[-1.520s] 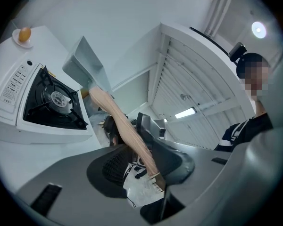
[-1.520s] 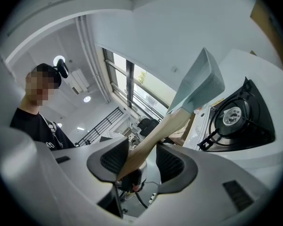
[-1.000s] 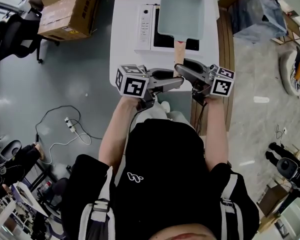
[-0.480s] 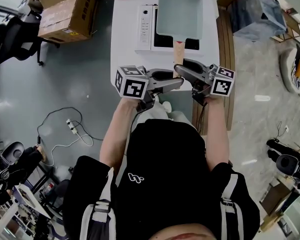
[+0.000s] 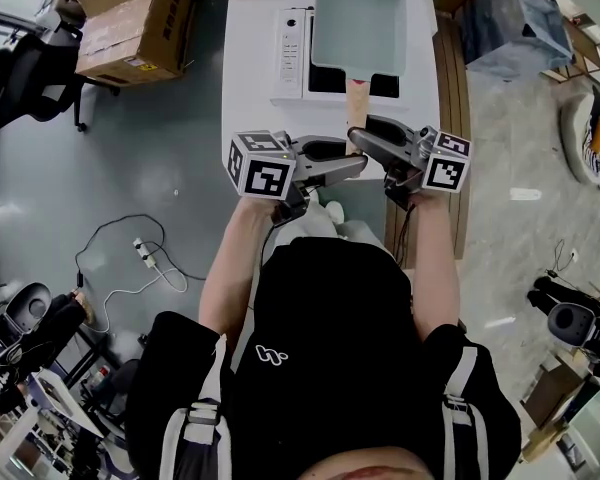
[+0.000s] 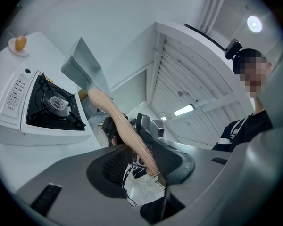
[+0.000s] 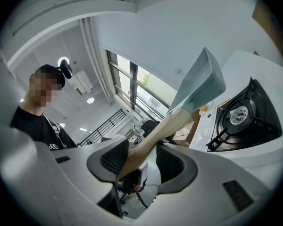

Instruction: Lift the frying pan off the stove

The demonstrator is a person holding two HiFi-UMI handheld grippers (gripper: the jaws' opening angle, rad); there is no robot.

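left gripper [image 6: 137, 145]: fingers clamped on wooden handle [image 6: 114, 119] | right gripper [image 7: 141, 157]: fingers grasping same handle, its end buried between them | frying pan [image 5: 360, 23]: held clear above stove [image 5: 290, 53] on white surface [image 5: 248, 88], hiding burner in head view

Your forearms [image 5: 227, 258] reach toward 12 o'clock; your left gripper [image 5: 358, 161] points to 3 o'clock, your right gripper [image 5: 358, 134] to 10 o'clock; both sets of jaws clamp the pan handle [image 5: 357, 101].
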